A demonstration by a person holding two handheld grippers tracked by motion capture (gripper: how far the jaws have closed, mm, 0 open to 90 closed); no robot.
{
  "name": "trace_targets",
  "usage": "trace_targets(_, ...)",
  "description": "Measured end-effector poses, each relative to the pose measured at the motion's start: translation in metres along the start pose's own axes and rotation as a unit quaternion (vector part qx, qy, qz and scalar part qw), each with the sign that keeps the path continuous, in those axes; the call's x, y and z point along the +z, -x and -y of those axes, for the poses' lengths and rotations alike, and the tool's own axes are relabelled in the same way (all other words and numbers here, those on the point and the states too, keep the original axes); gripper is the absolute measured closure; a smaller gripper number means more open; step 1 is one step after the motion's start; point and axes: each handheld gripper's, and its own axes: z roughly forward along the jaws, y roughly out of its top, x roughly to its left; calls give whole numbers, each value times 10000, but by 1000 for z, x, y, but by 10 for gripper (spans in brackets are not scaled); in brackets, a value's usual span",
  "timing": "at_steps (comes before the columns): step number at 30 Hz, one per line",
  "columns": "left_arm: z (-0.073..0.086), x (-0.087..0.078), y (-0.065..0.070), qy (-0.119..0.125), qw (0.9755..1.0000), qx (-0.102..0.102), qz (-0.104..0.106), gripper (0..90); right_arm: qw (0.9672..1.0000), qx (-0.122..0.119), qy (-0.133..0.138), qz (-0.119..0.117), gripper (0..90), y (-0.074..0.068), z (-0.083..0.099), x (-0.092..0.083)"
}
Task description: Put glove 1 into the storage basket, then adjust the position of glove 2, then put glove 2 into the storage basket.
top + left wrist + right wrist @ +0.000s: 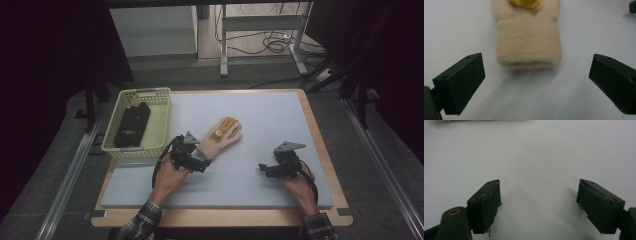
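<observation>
One basket [156, 131] left of glove [220, 136], black cloth [132, 125] inside.

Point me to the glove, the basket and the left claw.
Cream knitted glove with orange fingers [218, 140], high view, on its palm.
Pale green plastic basket [163, 120], high view, on its right wall.
Left claw [535, 82], left gripper view, midway between its open jaws.

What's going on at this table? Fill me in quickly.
A person works with a gripper in each hand. The left gripper, jaws open, points at the cuff of a cream glove lying on the mat, not touching it. The right gripper is open and empty over bare mat. A dark glove lies in the green basket.
</observation>
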Motion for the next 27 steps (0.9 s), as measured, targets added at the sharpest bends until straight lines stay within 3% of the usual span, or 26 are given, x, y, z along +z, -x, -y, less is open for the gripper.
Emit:
trace_targets(2, -6, 3, -1, -12, 10000, 3, 0, 9, 9999, -110, 4, 78, 168, -3, 1, 1)
trace_targets(12, -26, 24, -9, -139, 9999, 54, 15, 9, 9999, -89, 28, 67, 168, -2, 2, 1)
trace_targets(20, -35, 38, -17, -192, 9997, 17, 162, 0, 9999, -90, 39, 70, 168, -2, 2, 1)
trace_targets(27, -48, 47, -22, -269, 9993, 120, 231, 0, 9999, -91, 41, 73, 168, -2, 2, 1)
